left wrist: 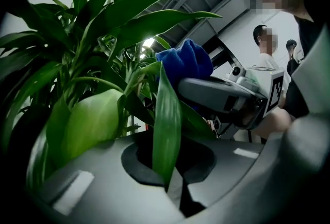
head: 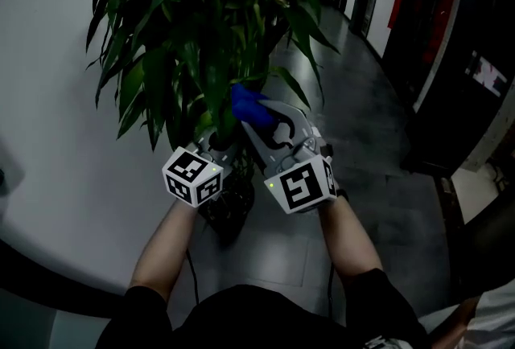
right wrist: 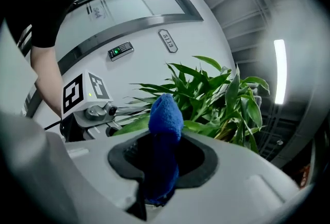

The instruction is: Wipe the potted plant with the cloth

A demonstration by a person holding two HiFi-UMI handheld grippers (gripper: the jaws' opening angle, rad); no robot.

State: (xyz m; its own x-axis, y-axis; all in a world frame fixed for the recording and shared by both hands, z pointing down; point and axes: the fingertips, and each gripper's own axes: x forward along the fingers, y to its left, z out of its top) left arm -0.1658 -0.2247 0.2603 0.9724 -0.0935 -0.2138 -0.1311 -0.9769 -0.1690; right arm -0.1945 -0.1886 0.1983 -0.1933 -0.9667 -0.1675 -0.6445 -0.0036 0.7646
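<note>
Closed on the blue cloth (right wrist: 165,114): the right gripper (right wrist: 157,181), jaws together with the fabric pinched between them and a rounded wad poking out past the tips. Closed as well: the left gripper (left wrist: 167,187), jaws meeting on the tip of one long leaf (left wrist: 167,125), drawn out toward the near side.

From the head view, both grippers side by side, low at the near edge of the potted plant (head: 193,18), with the cloth up against the foliage just right of the pinched leaf. Hard to say whether fabric and leaf actually touch, but just beside each other at least. Further out, the dark pot (head: 229,207) on the grey floor (head: 362,122), and a pale wall (head: 48,98) to the left.

Judged as mid-wipe: one leaf steadied, cloth brought to it, a stroke along that leaf apparently the step in hand. No telling from sheen or dust which leaves are already done. Left to do, by the look of it: most of the crown, with the upper and far leaves well apart from the cloth.
</note>
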